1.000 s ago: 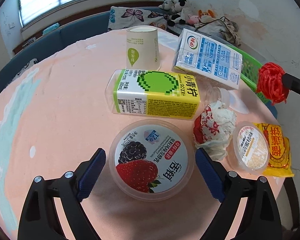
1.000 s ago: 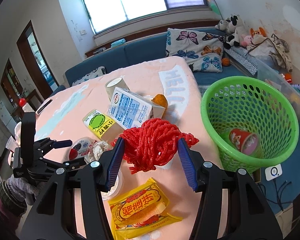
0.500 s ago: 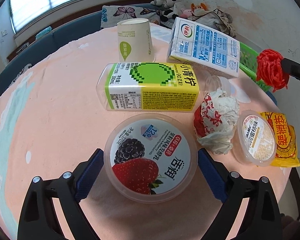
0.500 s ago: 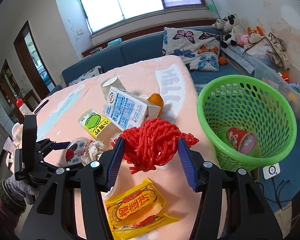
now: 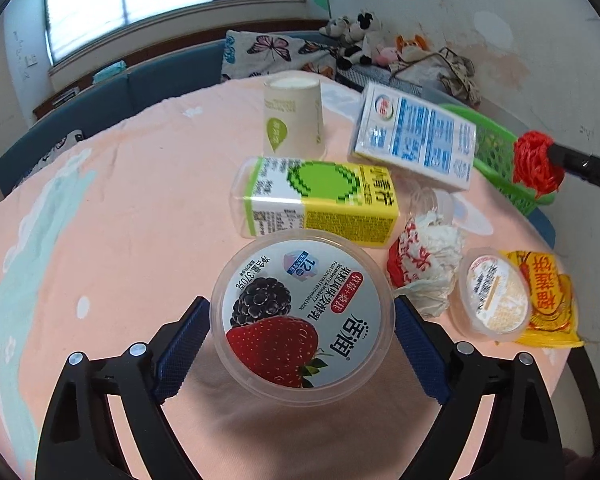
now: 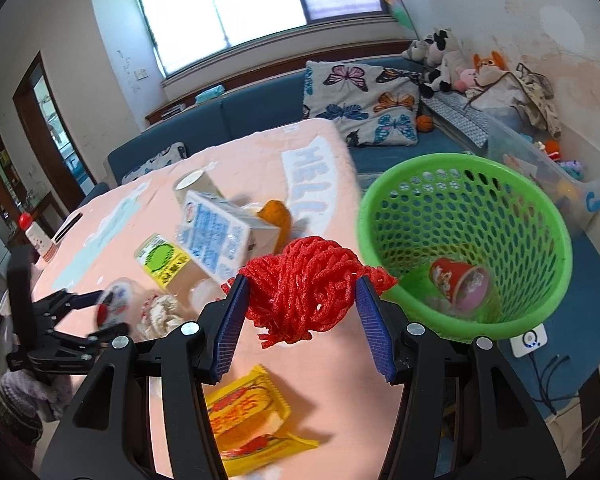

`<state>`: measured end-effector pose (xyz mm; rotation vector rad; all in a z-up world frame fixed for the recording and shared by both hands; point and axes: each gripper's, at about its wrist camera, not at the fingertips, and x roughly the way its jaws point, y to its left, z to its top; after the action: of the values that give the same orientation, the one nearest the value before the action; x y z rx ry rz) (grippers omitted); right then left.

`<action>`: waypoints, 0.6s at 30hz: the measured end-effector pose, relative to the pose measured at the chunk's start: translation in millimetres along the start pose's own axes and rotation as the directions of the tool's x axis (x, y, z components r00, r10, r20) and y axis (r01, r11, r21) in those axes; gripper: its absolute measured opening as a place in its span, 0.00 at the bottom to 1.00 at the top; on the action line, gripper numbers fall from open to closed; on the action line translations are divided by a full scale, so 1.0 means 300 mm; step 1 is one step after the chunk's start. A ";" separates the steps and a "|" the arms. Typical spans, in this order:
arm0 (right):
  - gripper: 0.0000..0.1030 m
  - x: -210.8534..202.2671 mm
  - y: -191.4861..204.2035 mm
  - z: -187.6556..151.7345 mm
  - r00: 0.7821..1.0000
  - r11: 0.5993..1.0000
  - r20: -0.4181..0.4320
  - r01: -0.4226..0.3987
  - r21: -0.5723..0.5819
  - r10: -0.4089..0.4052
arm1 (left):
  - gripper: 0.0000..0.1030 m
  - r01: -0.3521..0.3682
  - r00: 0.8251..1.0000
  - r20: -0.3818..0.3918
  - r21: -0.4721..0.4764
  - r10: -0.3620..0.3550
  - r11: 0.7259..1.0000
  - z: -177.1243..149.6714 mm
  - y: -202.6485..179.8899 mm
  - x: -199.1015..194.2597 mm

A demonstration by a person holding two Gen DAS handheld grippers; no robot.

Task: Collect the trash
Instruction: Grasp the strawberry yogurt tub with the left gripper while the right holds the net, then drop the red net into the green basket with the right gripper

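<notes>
My left gripper is shut on a round yogurt tub with a strawberry and blackberry lid, held just above the pink table. My right gripper is shut on a red mesh ball, held over the table edge just left of the green basket. The basket stands beside the table and holds a red cup. The red ball and the basket rim also show at the right of the left wrist view.
On the table lie a green-yellow drink carton, a blue-white milk carton, an upturned paper cup, a crumpled wrapper, a small sealed cup and a yellow snack packet. A blue sofa with cushions stands behind.
My left gripper has closed on the yogurt tub and lifted it. My right gripper has carried the red mesh ball closer to the green basket.
</notes>
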<state>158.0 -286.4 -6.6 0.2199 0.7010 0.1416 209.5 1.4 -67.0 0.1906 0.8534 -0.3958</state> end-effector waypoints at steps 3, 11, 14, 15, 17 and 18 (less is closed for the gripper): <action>0.54 0.002 -0.045 0.008 1.000 1.000 0.000 0.030 0.011 -0.030 | 0.85 -0.007 1.000 0.030 -0.002 0.007 1.000 0.013 -0.002 -0.049; 0.55 0.028 -0.193 0.032 0.993 0.992 -0.013 0.121 0.037 -0.120 | 0.85 0.026 0.993 0.111 -0.003 -0.026 1.000 0.129 -0.036 -0.175; 0.55 0.044 -0.252 0.044 0.989 0.988 -0.022 0.146 0.046 -0.145 | 0.85 0.047 0.990 0.133 0.012 -0.048 0.999 0.180 -0.074 -0.195; 0.56 0.050 -0.272 0.049 0.988 0.987 -0.026 0.156 0.048 -0.155 | 0.85 0.053 0.988 0.141 0.026 -0.056 0.998 0.203 -0.097 -0.200; 0.56 0.059 -0.301 0.057 0.984 0.983 -0.028 0.177 0.044 -0.176 | 0.85 0.069 0.986 0.150 0.040 -0.075 0.997 0.233 -0.126 -0.206; 0.57 0.064 -0.316 0.061 0.982 0.981 -0.028 0.188 0.043 -0.187 | 0.85 0.079 0.985 0.152 0.046 -0.085 0.996 0.248 -0.141 -0.208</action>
<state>189.8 -377.0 -28.4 0.1943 0.7453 -0.0517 206.8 -44.5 28.3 0.1597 0.7032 -0.4983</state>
